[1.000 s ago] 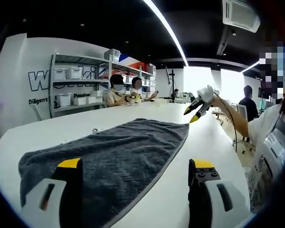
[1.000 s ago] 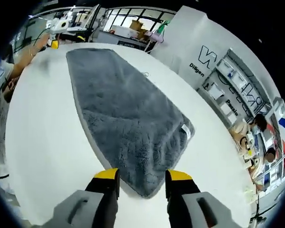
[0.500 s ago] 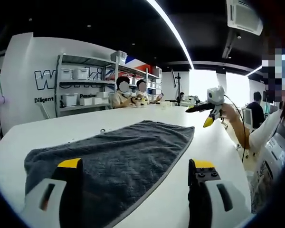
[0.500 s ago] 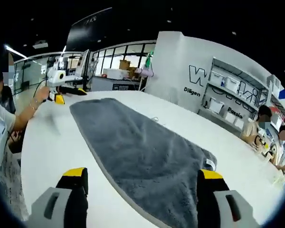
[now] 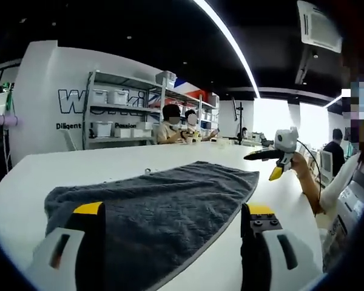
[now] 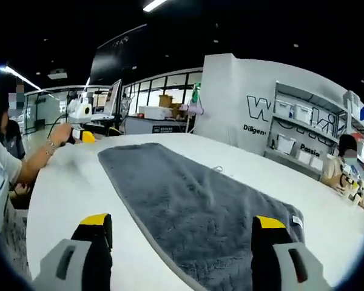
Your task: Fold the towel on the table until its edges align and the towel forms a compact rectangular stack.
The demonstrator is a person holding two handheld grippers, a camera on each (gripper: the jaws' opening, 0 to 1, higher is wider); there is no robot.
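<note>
- Your left gripper is spread wide open with nothing between its yellow-tipped jaws. It hangs just above the near end of the towel.
- Your right gripper is also wide open and holds nothing. It hovers over the opposite short end of the towel.
- In the left gripper view your right gripper comes in from the right, off the far corner of the towel and above the table. In the right gripper view your left gripper shows at the far left, beyond the towel's far end.
- The towel is dark grey with a paler border. It lies spread out flat in a single layer, lengthwise between your two grippers, on the white table.
- A small white label sits at the towel's corner by your right gripper's right jaw.
- A small thing lies on the table just beyond the towel's long edge; it is too small to make out.
- Beyond the table stands a white wall with dark lettering and a shelf rack with white bins.
- Two people sit at the table's far side beside the rack.
- A long light strip runs across the dark ceiling.
</note>
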